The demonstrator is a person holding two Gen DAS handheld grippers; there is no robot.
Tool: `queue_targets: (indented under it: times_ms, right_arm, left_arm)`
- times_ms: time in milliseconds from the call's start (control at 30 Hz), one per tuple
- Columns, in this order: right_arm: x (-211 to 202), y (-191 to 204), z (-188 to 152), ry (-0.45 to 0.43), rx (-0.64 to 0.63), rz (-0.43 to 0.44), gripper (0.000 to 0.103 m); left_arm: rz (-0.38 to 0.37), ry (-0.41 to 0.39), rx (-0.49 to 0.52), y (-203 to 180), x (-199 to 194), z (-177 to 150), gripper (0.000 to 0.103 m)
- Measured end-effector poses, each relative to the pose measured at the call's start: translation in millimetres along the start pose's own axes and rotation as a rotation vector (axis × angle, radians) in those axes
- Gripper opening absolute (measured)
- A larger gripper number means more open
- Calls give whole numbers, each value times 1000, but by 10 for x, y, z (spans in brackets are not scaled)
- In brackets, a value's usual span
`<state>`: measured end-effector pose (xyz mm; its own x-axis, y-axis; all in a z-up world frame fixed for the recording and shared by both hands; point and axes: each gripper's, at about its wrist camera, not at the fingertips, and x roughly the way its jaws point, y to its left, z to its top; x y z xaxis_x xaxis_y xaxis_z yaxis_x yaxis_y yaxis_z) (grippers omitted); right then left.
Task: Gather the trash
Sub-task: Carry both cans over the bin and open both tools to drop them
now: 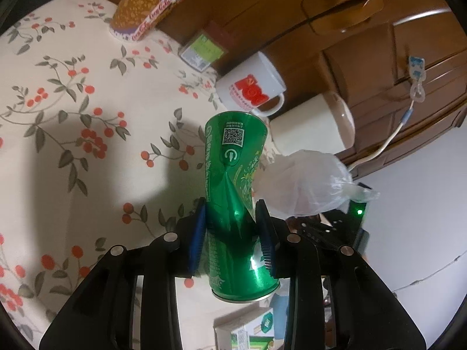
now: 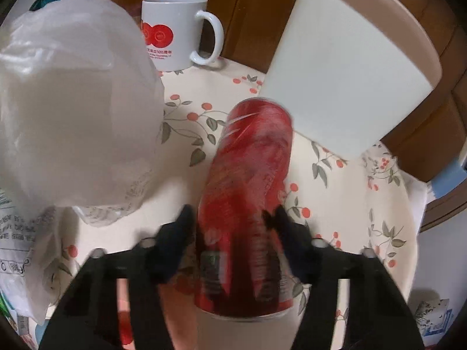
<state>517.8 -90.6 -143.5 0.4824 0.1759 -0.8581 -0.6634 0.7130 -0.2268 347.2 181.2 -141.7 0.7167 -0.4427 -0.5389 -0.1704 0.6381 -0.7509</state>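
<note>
A dented green can [image 1: 233,192] is clamped between the jaws of the left gripper [image 1: 233,221], pinched in at the middle and lifted off the flowered surface [image 1: 73,151]. A crumpled clear plastic bag [image 1: 306,183] is seen just right of it. Farther off stand a white mug with red print [image 1: 251,87] and a cream cup [image 1: 315,128].

A red can [image 2: 251,192] sits between the jaws of the right gripper [image 2: 233,218]; blur hides whether the pads press on it. The plastic bag [image 2: 76,110] lies at its left.
</note>
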Motion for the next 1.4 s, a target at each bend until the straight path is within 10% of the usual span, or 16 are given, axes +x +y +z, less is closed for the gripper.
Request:
queue_targets:
  times_ms: [367, 700, 1400]
  right_arm:
    - [-232, -336, -137, -53, 132, 89, 46]
    - [-1396, -484, -719, -281, 195, 150, 46]
    - [-2781, 631, -2434, -389, 49, 394, 46]
  left_arm:
    - [-70, -58, 29, -163, -452, -221, 33]
    - [-114, -102, 87, -409, -950, -565, 33]
    - [-179, -31, 171, -644, -1467, -2279, 33]
